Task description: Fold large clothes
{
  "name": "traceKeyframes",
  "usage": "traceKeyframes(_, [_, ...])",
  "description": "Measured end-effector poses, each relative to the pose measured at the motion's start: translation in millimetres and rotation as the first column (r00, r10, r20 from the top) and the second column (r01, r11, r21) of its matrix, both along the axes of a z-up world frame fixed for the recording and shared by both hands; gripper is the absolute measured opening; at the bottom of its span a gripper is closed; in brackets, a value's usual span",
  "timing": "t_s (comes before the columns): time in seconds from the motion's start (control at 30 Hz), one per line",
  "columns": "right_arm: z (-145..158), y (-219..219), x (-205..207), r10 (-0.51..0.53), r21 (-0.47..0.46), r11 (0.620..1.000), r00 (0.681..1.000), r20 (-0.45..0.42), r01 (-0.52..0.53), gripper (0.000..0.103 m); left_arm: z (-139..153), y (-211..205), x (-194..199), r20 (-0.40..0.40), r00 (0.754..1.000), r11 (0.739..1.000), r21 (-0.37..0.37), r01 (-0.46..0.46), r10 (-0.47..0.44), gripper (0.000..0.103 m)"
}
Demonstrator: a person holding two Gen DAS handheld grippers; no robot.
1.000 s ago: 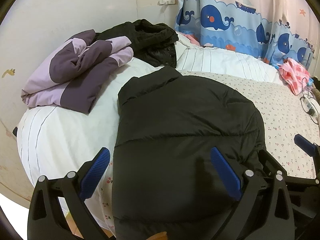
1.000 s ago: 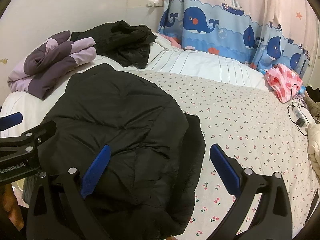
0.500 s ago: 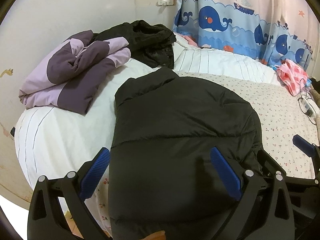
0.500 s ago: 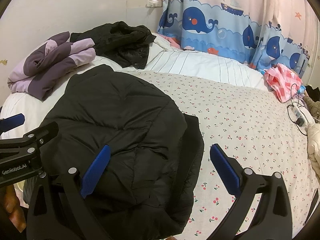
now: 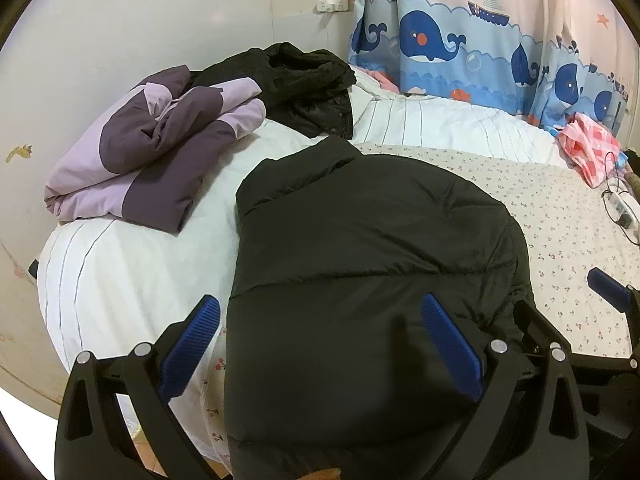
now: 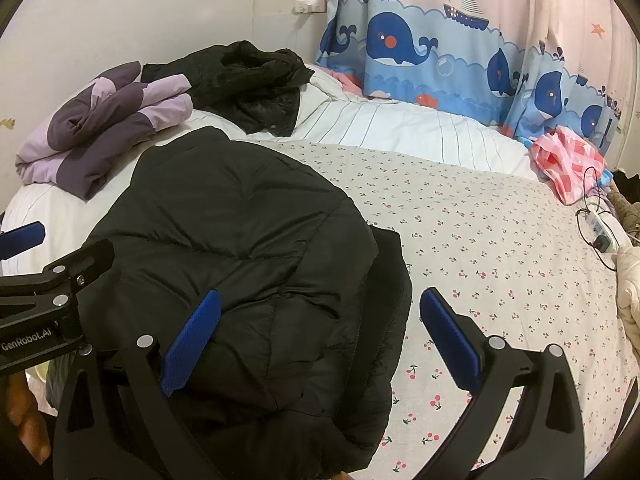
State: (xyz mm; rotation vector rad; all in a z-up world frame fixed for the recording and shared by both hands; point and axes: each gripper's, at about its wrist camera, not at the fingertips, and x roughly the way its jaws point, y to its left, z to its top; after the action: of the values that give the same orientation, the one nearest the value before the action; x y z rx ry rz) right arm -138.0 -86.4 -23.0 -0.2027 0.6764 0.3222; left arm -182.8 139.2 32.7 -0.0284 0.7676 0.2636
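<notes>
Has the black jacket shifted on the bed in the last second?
Cannot tell. In the left wrist view the black jacket keeps its place beside the purple jacket; both drift slightly together, which suggests the camera moved.

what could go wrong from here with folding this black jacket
1. The jacket is puffy and slick-looking; both tongs, left and right, are open over its near end, so a shallow pinch may catch only the top layer.
2. Its hem hangs at the bed edge; it could slide off.
3. A sleeve pokes out on the right and may unfold.
</notes>
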Motion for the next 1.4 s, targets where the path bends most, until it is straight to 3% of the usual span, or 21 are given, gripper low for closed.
traceKeyframes(1.4, [-3.1,-0.7,2.6,-0.004,0.006,1.0,1.0,-0.013,0.004,0.096,-8.5,5.8,4.5,-0.013,1.0,1.0,-0.028,0.004,-0.004,0.096])
